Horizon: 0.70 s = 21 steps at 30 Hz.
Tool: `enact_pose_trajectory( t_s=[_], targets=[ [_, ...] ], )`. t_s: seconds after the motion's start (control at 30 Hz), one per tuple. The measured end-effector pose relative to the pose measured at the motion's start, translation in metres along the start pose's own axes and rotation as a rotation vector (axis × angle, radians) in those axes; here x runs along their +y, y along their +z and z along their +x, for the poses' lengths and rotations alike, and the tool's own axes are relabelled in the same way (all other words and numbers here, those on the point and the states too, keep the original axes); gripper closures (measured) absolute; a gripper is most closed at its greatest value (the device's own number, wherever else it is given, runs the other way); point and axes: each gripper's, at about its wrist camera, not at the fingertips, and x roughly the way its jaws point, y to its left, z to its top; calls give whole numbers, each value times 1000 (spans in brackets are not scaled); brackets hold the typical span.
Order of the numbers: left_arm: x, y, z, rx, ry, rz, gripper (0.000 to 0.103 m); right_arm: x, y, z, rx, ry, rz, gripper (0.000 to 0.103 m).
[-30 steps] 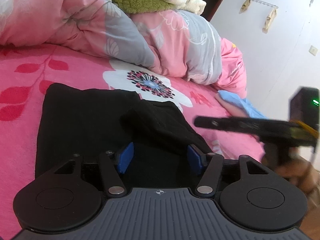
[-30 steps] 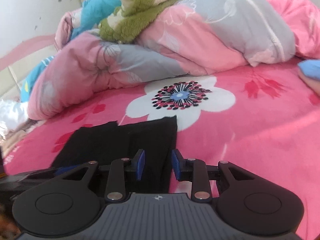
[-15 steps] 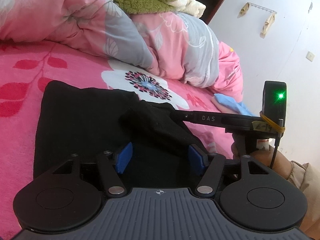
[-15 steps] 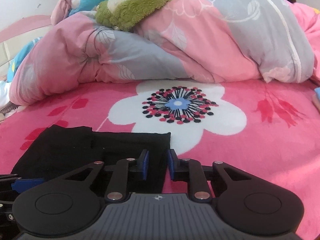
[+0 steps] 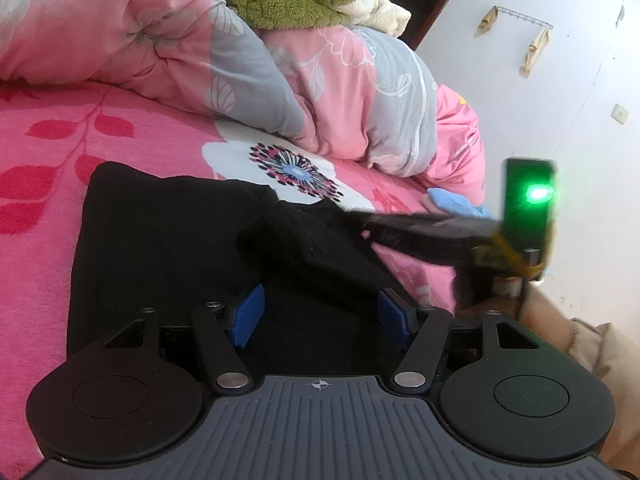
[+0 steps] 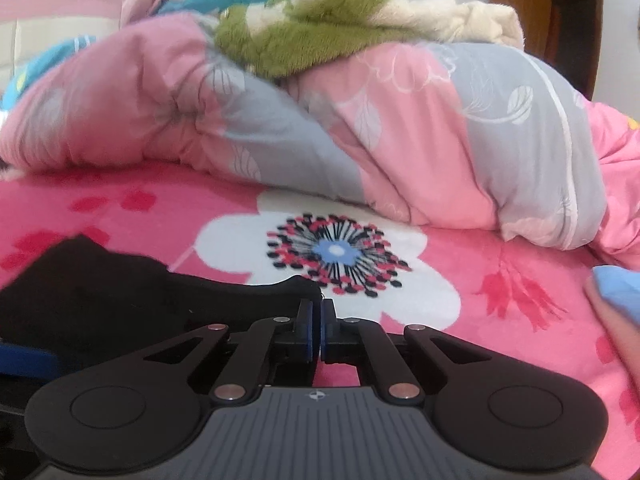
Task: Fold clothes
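Pink bed; black garment soft, light, limp; take by corners. Right gripper pinched on far corner; left gripper spread over near edge.

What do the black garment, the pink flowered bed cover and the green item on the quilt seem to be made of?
Black garment: soft matte knit or jersey, probably; it drapes limply with no sheen. Pink flowered bed cover: plush, fleece-like, with a fuzzy printed nap. Green item: thick shaggy pile, likely a fleece or terry-type fabric.
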Motion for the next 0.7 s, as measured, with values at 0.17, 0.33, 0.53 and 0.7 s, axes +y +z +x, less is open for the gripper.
enact_pose_trajectory(
  t_s=[0.17, 0.33, 0.53, 0.7],
  targets=[
    [0, -1, -1, -1, -1, 0, 40, -9, -4, 15, 61, 46, 46, 100],
    [1, -1, -1, -2, -4, -3, 40, -16, 10, -11, 8, 52, 49, 84],
    [2, -1, 0, -4, -9, -8, 40, -6, 15, 1, 46, 220, 57, 84],
    [4, -2, 0, -6, -15, -16, 40, -6, 15, 42, 104, 175, 111, 87]
  ],
)
